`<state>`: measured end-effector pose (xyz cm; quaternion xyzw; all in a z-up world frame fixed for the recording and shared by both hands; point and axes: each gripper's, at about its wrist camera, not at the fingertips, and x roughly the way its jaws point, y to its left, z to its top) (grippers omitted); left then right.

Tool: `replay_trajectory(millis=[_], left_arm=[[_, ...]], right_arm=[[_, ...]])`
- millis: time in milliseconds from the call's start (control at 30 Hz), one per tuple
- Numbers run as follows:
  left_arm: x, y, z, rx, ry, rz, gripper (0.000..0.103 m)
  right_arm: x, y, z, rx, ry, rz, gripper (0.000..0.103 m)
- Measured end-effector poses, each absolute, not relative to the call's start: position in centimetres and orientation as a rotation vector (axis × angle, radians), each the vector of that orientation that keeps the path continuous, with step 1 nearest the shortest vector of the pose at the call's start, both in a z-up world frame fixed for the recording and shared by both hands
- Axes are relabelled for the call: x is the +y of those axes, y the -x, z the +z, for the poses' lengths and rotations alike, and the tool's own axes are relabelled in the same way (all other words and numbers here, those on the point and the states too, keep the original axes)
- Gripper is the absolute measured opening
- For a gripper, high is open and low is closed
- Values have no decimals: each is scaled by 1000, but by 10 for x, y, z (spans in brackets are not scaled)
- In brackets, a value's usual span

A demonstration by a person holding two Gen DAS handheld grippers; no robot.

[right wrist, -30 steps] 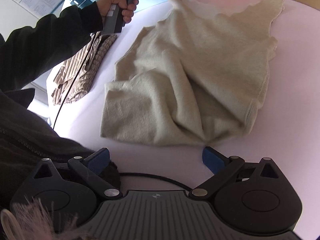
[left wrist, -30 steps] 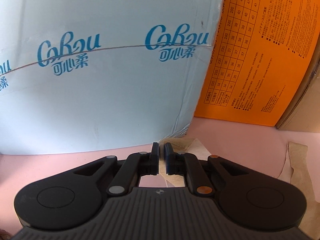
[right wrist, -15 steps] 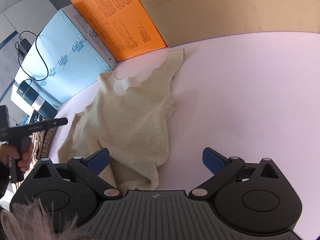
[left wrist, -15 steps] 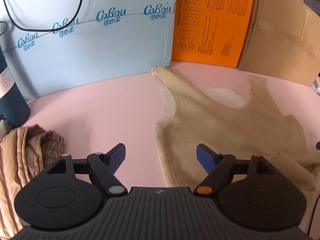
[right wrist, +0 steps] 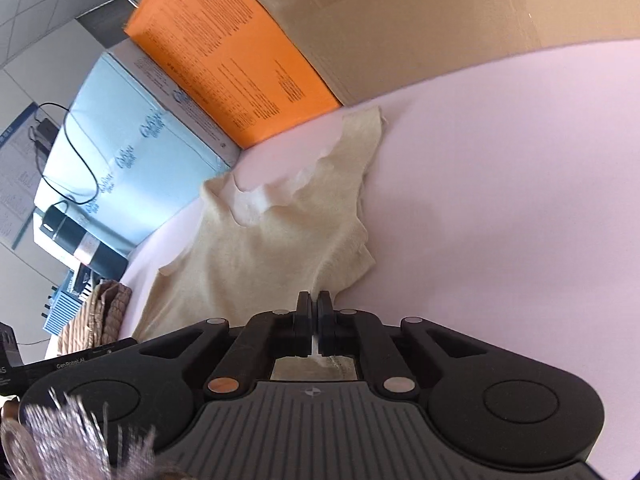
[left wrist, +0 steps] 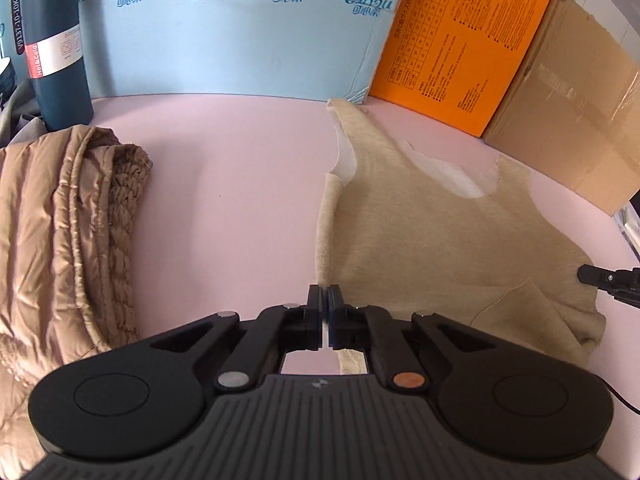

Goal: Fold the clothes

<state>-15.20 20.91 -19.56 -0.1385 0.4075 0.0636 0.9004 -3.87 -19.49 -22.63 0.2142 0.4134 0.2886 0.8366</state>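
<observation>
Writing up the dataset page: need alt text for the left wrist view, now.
The left tool is shut on the near left hem of a beige sleeveless knit top spread on a pink table. A folded tan quilted jacket lies left, with a dark blue flask behind it; pale blue, orange and brown cardboard boxes line the back.

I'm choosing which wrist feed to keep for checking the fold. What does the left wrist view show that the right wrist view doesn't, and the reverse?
Only the left wrist view: the left gripper shut on the beige top's near left hem, and the full spread of the tan quilted jacket.

Only the right wrist view: the right gripper shut on the top's other near corner, and a bare stretch of pink table on the right.

Both: the top lying flat, the dark flask, and the blue, orange and brown boxes.
</observation>
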Motion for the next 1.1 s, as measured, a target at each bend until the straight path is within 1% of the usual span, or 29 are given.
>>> replay_trajectory(millis=[133,267,400,433,467,500,533,633,733,800,867,900,967,1100], left_arm=[[213,164,-201,928,252,131,3],[209,171,-207,968,222,107,5],[216,177,-204,965,242,147,9],[220,178,-201,959,241,164,12],[225,180,-196,947,235,192,17],[231,181,-191,928,230,221,18],[235,181,-186,911,226,234,20],[235,167,-172,869,195,205,24],[215,135,-164,834,143,123,26],[198,111,-160,815,121,54,29],[186,91,-160,802,109,-10,39],[180,80,-163,803,101,-40,41],[172,65,-172,822,91,-70,42],[167,47,-198,928,60,-41,42]], right_arm=[[-188,43,-220,959,-299,590,3],[-189,49,-225,971,-284,613,3],[-188,50,-230,984,-287,591,9],[-188,51,-227,974,-285,586,11],[-190,52,-224,961,-280,578,19],[-192,52,-219,943,-269,559,30],[-195,51,-214,923,-257,537,33],[-188,38,-195,876,-191,564,34],[-162,11,-177,858,-129,681,34],[-138,-9,-168,853,-117,757,35],[-108,-31,-160,848,-109,845,37],[-91,-42,-159,837,-100,888,40],[-54,-60,-156,818,-83,963,43],[12,-90,-172,862,-107,1048,43]])
